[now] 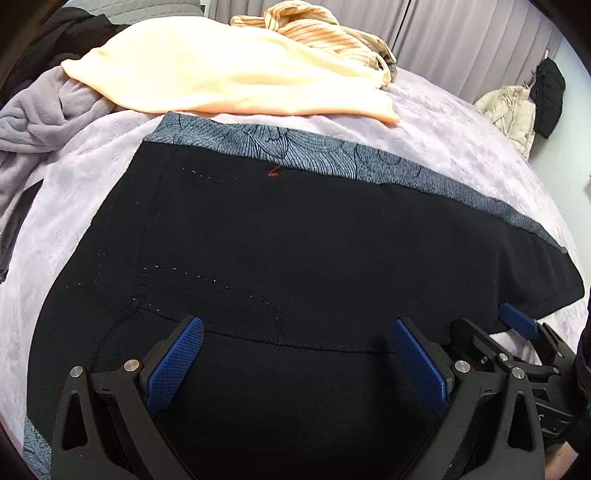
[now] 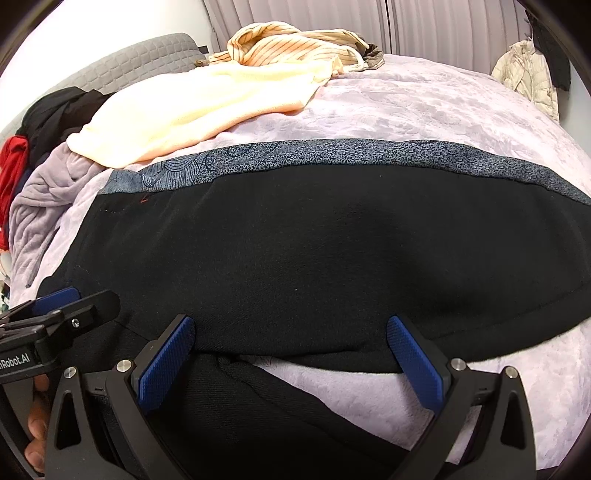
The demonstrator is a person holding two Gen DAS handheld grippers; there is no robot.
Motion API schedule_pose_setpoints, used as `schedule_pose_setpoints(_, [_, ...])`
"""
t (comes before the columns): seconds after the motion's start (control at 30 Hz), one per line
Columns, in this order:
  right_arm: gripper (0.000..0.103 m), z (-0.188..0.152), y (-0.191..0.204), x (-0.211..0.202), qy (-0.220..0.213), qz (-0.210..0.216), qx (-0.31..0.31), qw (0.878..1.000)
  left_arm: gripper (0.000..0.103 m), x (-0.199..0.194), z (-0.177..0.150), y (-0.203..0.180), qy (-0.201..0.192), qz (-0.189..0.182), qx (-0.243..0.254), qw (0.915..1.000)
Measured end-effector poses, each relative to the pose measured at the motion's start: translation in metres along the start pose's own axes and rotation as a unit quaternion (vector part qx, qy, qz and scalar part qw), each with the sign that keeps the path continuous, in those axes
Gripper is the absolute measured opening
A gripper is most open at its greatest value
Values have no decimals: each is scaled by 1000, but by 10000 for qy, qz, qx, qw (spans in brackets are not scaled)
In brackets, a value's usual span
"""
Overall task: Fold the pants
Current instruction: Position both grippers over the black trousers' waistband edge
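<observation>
Black pants (image 1: 280,236) with a grey-blue patterned strip (image 1: 295,147) along the far edge lie flat across the lilac bed cover; they also fill the right wrist view (image 2: 325,243). My left gripper (image 1: 297,332) is open, its blue pads just above the near part of the pants. My right gripper (image 2: 291,328) is open over the near edge of the pants, where a folded black layer (image 2: 280,398) lies below. The right gripper also shows in the left wrist view (image 1: 517,325), and the left gripper in the right wrist view (image 2: 59,299).
A peach towel (image 1: 229,74) and a striped garment (image 1: 317,29) lie on the far side of the bed. A grey fleece (image 1: 44,110) and dark clothes are piled at the left. The lilac cover (image 2: 443,103) stretches right. Jackets (image 1: 513,110) hang on the far wall.
</observation>
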State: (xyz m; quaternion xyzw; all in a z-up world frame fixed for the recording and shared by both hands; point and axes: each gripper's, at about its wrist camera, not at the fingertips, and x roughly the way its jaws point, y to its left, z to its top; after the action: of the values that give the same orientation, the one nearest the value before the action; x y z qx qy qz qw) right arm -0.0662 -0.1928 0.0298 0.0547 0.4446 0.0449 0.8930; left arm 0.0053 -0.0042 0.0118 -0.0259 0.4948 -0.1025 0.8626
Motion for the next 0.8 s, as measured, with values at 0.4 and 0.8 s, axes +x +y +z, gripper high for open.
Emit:
schedule_pose_setpoints(0.4, [103, -1, -1, 2, 2, -1, -16, 10000, 102, 14, 5, -13, 756, 430, 205, 9960])
schedule_pose_setpoints(0.8, [103, -1, -1, 2, -5, 2, -9, 10000, 102, 3, -17, -8, 385, 595, 250, 9972])
